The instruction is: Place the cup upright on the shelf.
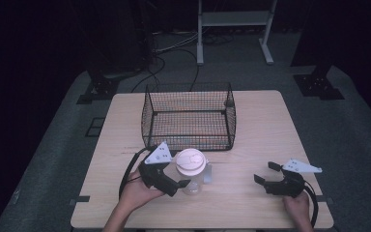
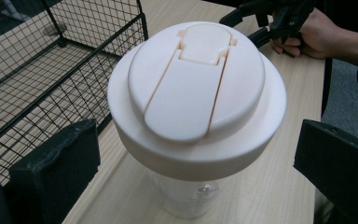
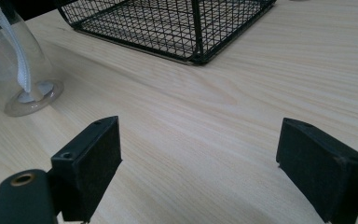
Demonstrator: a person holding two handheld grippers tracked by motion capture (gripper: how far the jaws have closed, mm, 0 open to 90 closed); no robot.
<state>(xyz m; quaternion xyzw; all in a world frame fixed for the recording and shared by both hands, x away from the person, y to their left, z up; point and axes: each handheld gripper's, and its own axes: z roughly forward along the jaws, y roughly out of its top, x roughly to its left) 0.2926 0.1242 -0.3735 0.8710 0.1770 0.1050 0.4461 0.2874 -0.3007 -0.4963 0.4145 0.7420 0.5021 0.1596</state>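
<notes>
The left gripper [image 2: 191, 154] is wide open with the cup [image 2: 196, 98] between its jaws, ready to grab; the right gripper [image 3: 200, 163] waits open, well apart

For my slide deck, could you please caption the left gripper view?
Open left gripper straddles a clear plastic bottle with cream flip-top lid beside a black wire basket.

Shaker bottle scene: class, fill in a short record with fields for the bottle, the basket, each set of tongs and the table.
bottle: clear shaker bottle with a cream flip lid, upright on the table
basket: black wire basket, nothing in it, behind the bottle
left tongs: left tongs open, jaws either side of the bottle, not closed on it
right tongs: right tongs open, holding nothing, apart from the bottle
table: pale wooden table
</notes>
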